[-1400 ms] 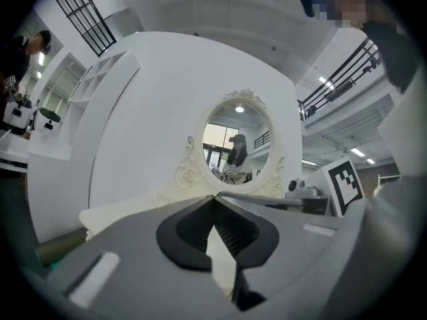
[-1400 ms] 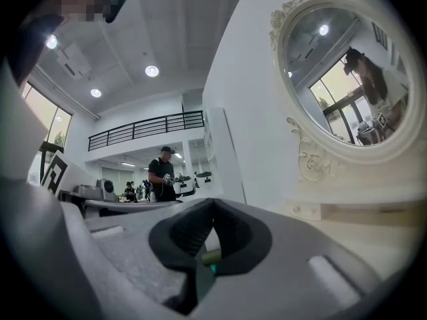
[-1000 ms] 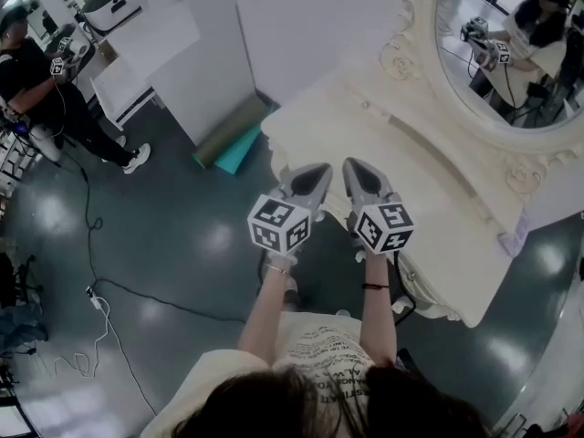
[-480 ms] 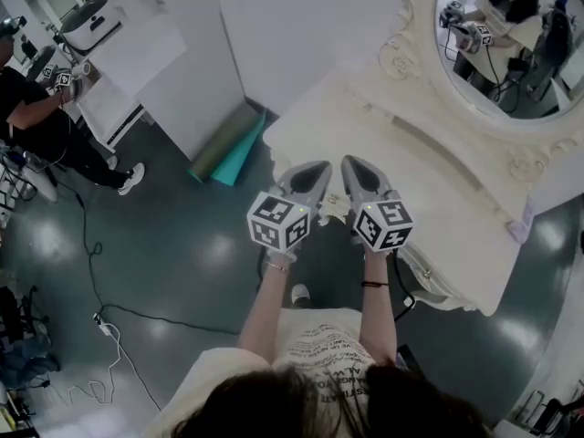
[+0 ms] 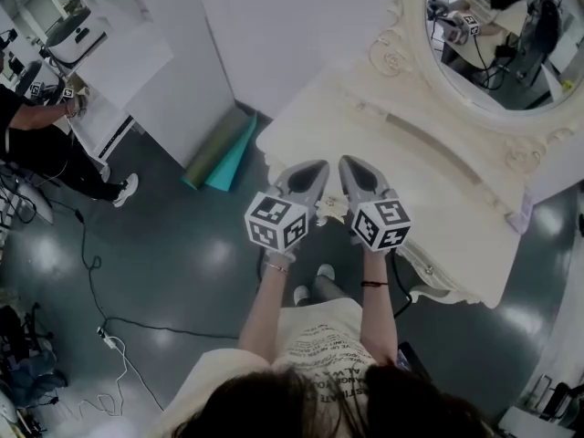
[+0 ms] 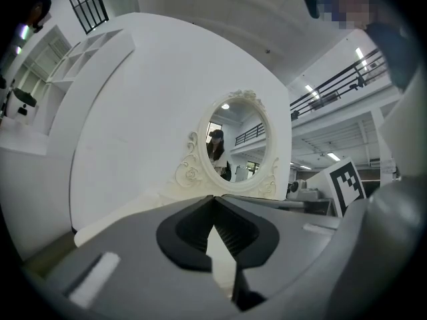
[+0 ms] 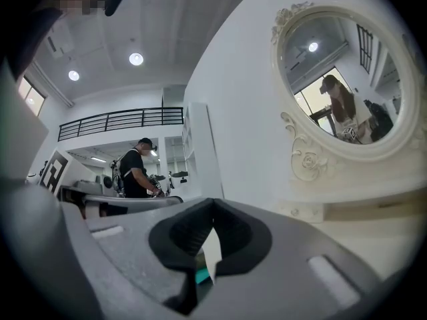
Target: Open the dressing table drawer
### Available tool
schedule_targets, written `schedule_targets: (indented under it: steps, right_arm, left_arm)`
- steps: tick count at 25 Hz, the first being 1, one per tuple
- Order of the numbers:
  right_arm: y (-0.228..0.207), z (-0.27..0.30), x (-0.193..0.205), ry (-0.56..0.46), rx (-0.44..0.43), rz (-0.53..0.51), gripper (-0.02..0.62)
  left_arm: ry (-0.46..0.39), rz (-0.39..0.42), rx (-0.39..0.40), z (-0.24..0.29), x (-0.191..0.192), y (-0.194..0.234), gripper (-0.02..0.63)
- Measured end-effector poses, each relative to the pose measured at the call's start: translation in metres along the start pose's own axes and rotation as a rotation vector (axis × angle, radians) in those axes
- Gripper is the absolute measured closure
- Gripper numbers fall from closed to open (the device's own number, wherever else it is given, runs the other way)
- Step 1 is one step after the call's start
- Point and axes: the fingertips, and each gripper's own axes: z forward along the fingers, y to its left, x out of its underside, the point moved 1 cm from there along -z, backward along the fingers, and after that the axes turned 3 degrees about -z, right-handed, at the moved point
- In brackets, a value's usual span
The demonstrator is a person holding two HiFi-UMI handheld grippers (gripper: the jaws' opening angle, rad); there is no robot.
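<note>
Left gripper (image 5: 318,170) and right gripper (image 5: 350,166) are held level, side by side, at the front edge of the dressing table (image 5: 429,176). Both are pinched closed and empty. I judge this an approach, not a grip. The drawer is hidden under the tabletop (the carved piece (image 5: 330,210) between the grippers may be its pull). In the head view the table's long axis runs upper left to lower right, with its front toward the person and the mirror (image 5: 511,53) behind.

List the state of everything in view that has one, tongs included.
Left tongs: shut, nothing held.
Right tongs: shut, nothing held.
Dressing table: no drawer seen pulled out; drawer front not visible from above.
Teal mat: rolled up, lying on the floor.
</note>
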Motion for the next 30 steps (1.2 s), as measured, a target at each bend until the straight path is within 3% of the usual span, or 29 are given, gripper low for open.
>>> schedule_targets:
  steps: [19,30]
  right_arm:
    - [-0.090,0.058,-0.010,0.024,0.034,0.028,0.592]
    - [-0.120,0.079,-0.013,0.041,0.036,0.025,0.592]
  left_arm:
    - [0.033,-0.008,0.035,0.095,-0.011,0.036,0.607]
    - [0.030,-0.017,0.024,0.123,-0.018,0.056,0.607]
